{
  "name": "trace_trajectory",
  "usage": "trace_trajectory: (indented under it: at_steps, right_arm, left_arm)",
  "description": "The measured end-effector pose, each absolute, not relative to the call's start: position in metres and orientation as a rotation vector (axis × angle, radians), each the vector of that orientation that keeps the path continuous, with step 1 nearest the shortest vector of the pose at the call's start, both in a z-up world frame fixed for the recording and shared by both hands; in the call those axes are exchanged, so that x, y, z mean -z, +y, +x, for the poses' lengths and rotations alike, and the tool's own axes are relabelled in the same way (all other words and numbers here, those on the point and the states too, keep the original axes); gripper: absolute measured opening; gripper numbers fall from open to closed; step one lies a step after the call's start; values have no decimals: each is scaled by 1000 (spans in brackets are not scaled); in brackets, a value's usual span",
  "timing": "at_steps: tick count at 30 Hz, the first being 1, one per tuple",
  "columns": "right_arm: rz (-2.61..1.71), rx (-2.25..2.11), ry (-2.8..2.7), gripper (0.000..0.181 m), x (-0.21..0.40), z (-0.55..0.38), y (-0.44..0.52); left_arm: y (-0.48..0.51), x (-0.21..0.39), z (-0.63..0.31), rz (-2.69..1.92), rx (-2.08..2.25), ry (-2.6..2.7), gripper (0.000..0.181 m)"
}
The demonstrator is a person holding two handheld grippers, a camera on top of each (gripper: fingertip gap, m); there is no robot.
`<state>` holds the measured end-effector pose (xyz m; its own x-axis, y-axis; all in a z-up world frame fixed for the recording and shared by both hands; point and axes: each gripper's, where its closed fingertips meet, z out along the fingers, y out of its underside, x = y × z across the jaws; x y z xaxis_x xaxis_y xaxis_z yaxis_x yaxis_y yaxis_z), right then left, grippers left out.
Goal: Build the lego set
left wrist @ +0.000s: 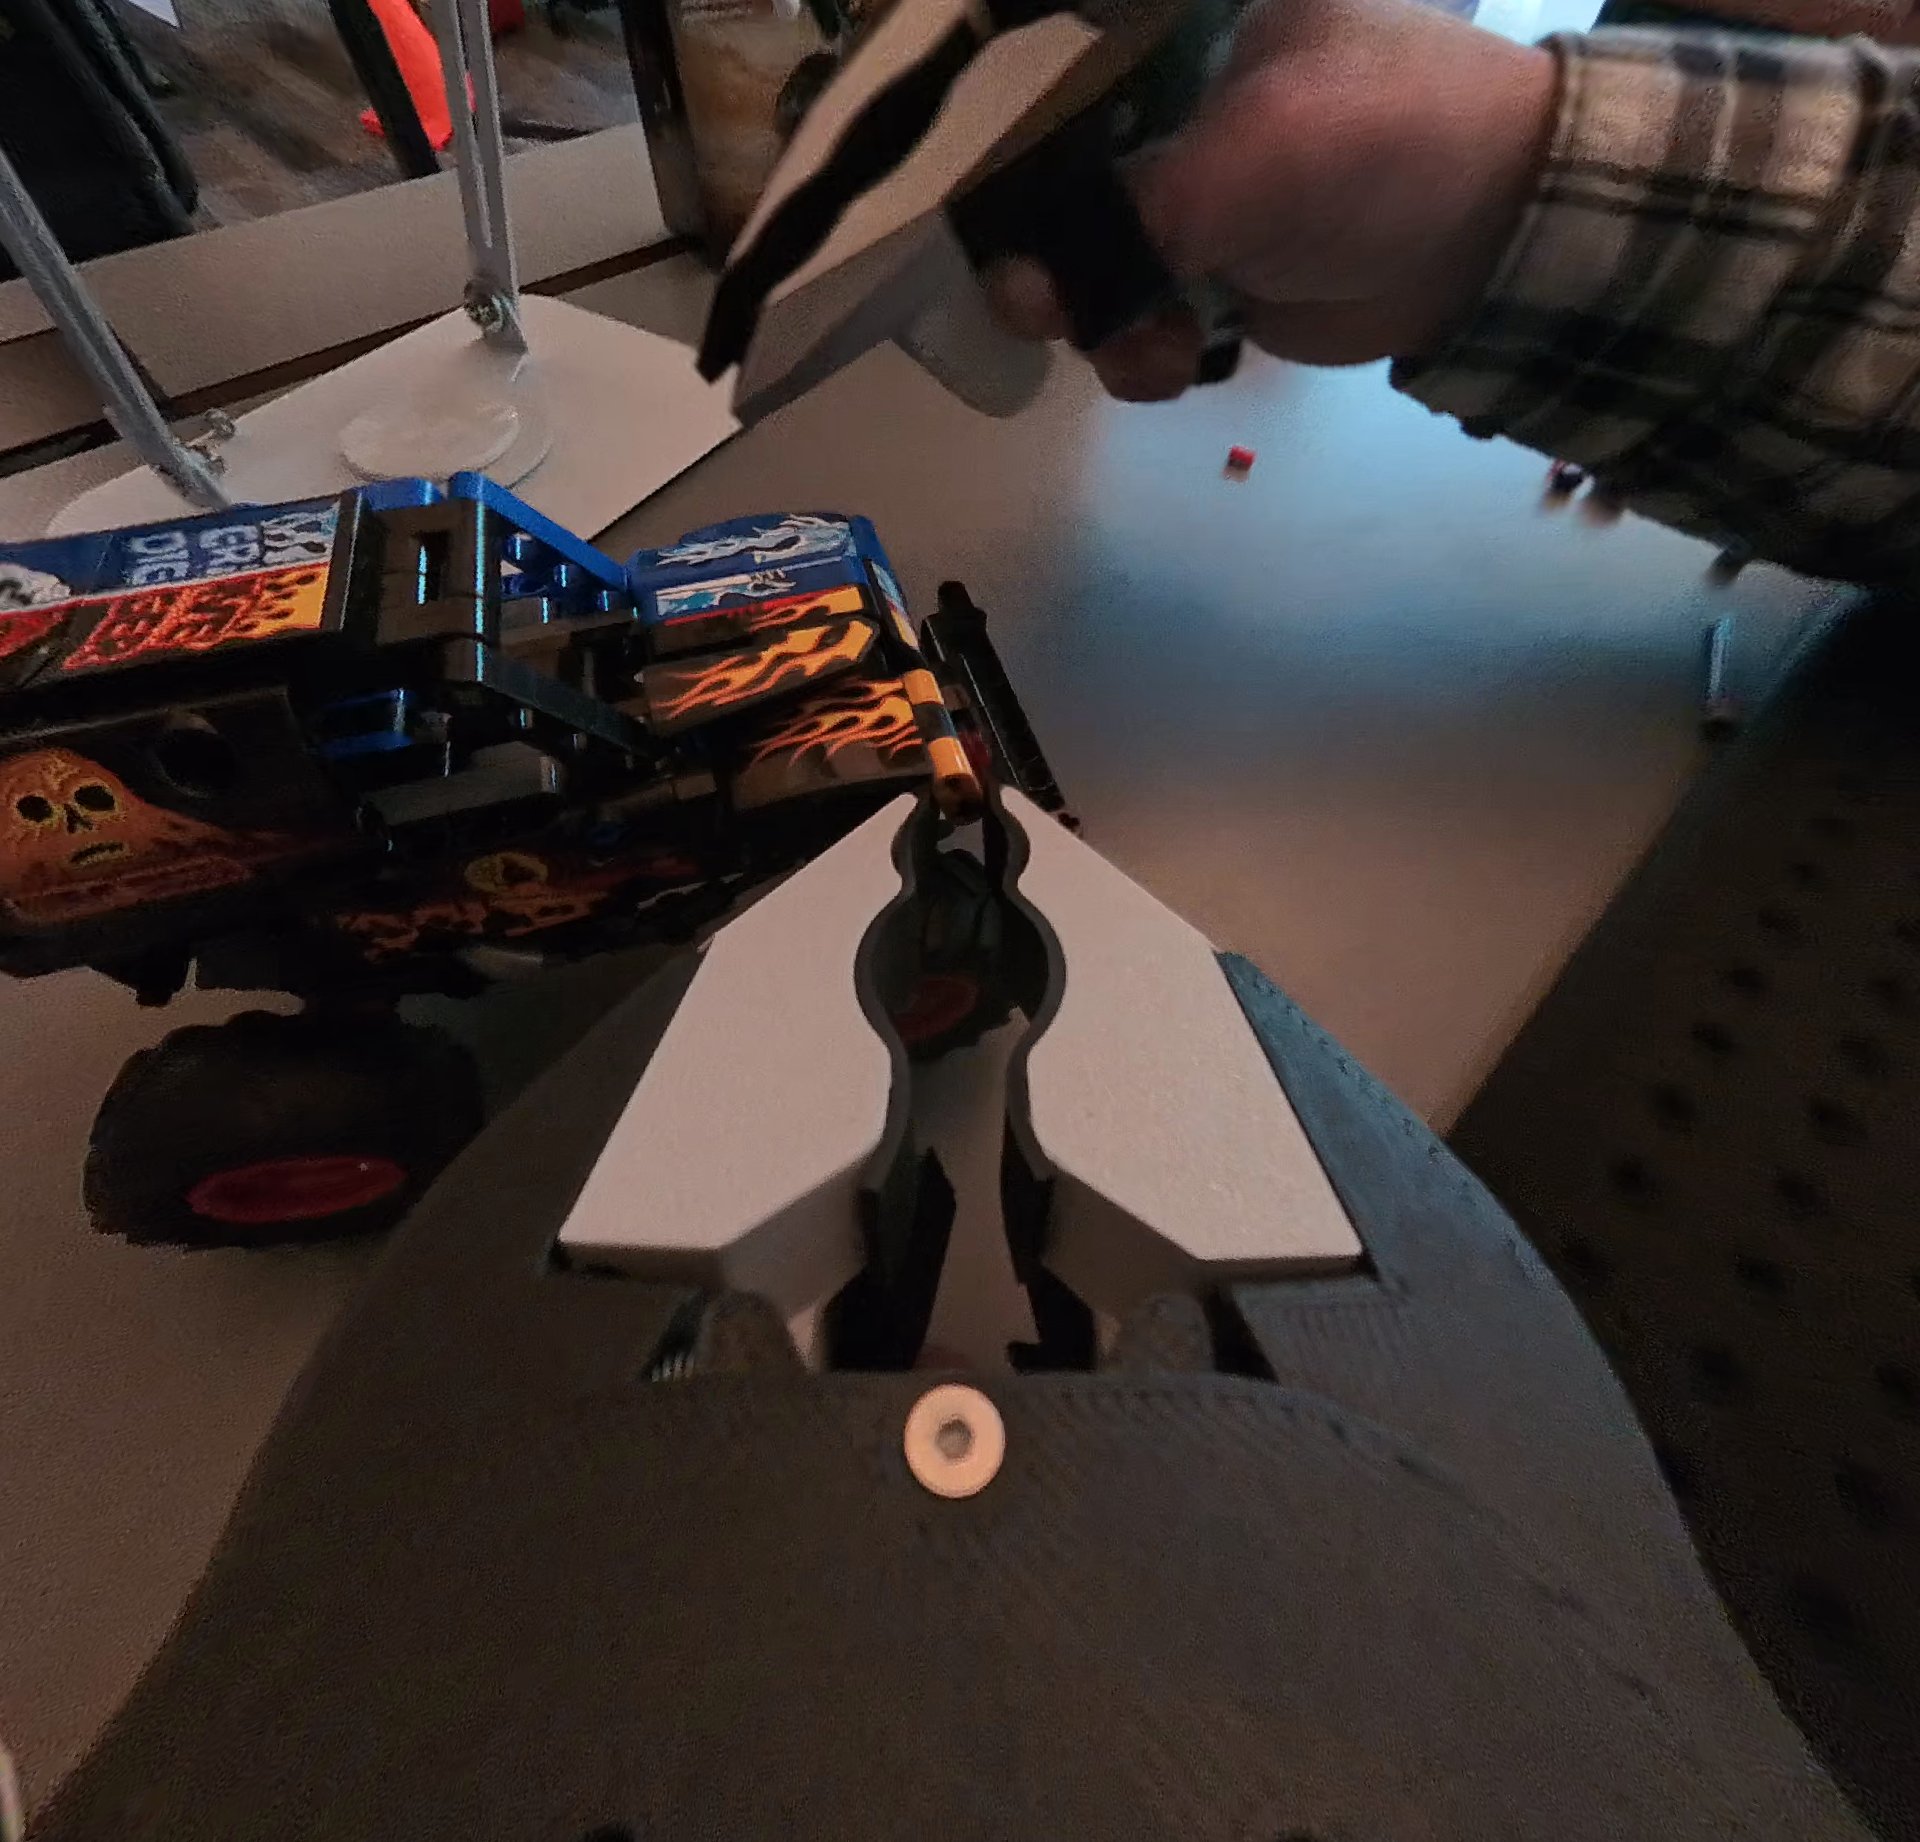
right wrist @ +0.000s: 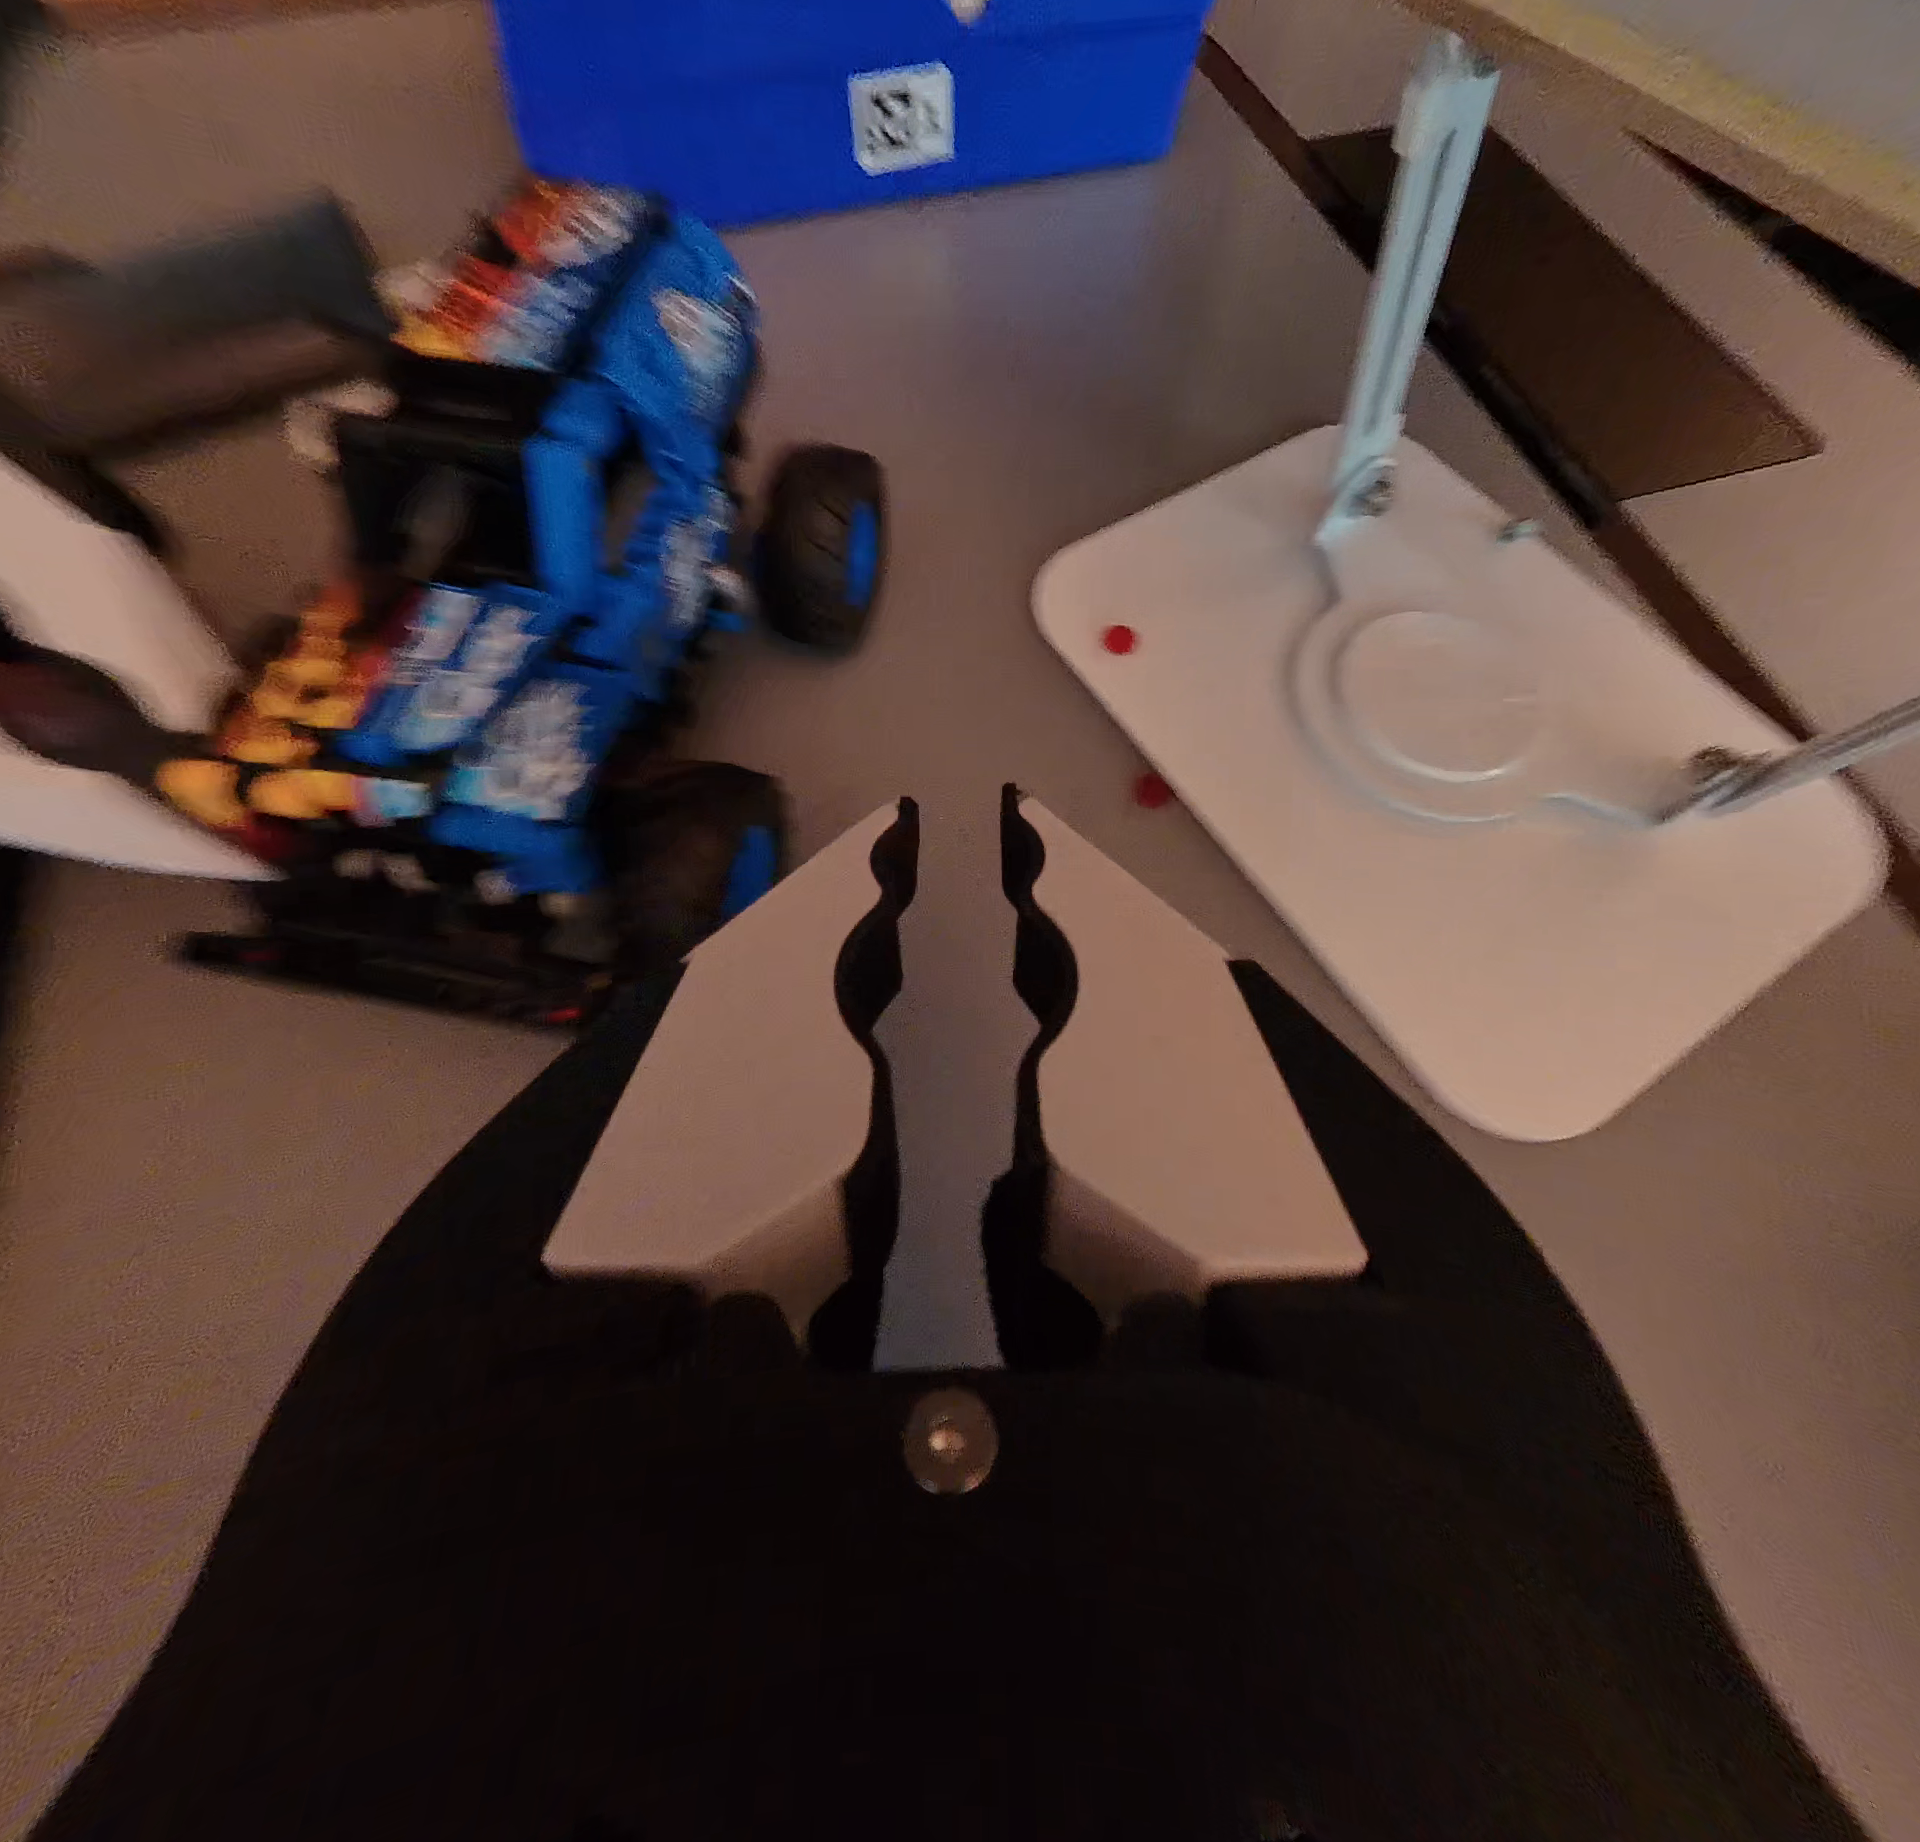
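Toy truck [left wrist: 447, 712]: blue and black, flame decals, on the grey table [left wrist: 1299, 649], tilted. Left hand-held gripper [left wrist: 961, 816]: clenched, apparently on the truck's front end. Right hand-held gripper [right wrist: 961, 805]: released, empty, near the truck. White stand base [right wrist: 1455, 784]: beside it; blue bin [right wrist: 831, 57] behind.

Blue bin [right wrist: 842, 57], white stand base [right wrist: 1455, 826]

One lego monster truck [left wrist: 447, 712] with three wheels in view, two grippers — the left gripper [left wrist: 958, 816] and the right gripper [right wrist: 961, 805] — one blue bin [right wrist: 852, 57], one white stand base [right wrist: 1455, 857] and two small red pieces [right wrist: 1119, 639] near it.
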<state>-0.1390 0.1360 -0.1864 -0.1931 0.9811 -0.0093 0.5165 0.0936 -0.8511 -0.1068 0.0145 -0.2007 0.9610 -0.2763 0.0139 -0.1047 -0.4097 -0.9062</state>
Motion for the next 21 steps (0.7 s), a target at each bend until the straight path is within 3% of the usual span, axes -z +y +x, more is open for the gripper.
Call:
trace_trajectory:
  at_steps: [6, 21]
  right_arm:
    - [-1460, -692, -1885, 11, 240, -182, 177]
    - [-1506, -703, -1911, 0, 262, -198, 186]
  left_arm:
    - [14, 209, -111, -2020, 167, 293, 8]
    - [16, 209, -111, -2001, 209, 291, 8]
